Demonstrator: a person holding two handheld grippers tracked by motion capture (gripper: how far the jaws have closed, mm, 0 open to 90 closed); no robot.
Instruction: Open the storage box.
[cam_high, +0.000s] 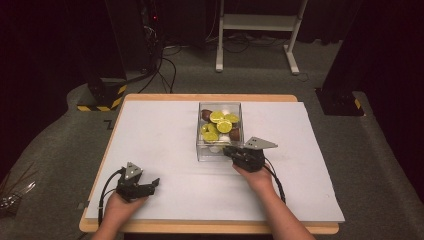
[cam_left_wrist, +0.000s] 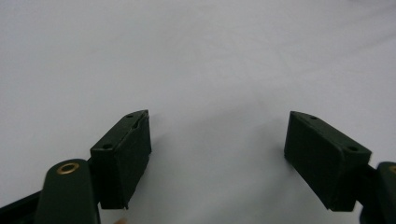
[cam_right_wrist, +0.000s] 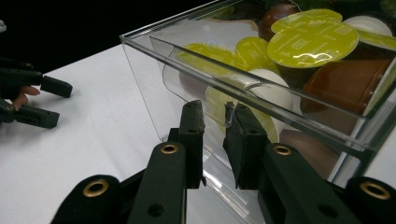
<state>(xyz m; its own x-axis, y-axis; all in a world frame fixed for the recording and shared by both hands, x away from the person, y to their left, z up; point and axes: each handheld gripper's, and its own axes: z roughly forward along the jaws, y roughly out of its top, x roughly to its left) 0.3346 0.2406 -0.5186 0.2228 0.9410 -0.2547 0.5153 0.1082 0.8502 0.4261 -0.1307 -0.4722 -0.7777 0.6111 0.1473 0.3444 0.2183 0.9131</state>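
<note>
Right hand-held gripper narrow, pinching my clear box wall, coffee pods inside, left hand-held gripper wide over white surface.

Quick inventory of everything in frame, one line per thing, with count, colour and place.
clear box: one, transparent plastic, far middle of the sheet, open top.
capsules: a pile, exact count unclear; yellow-green foil lids, brown and white bodies; inside the box.
white sheet: one, covers most of the tabletop.
wooden table: one, light wood edge around the sheet.
white frame: one, on the floor beyond the table.
left gripper: black, near left of the sheet, jaws apart, holding nothing.
right gripper: black, jaws closed on the box's near wall.
hands: two, one behind each gripper.
</note>
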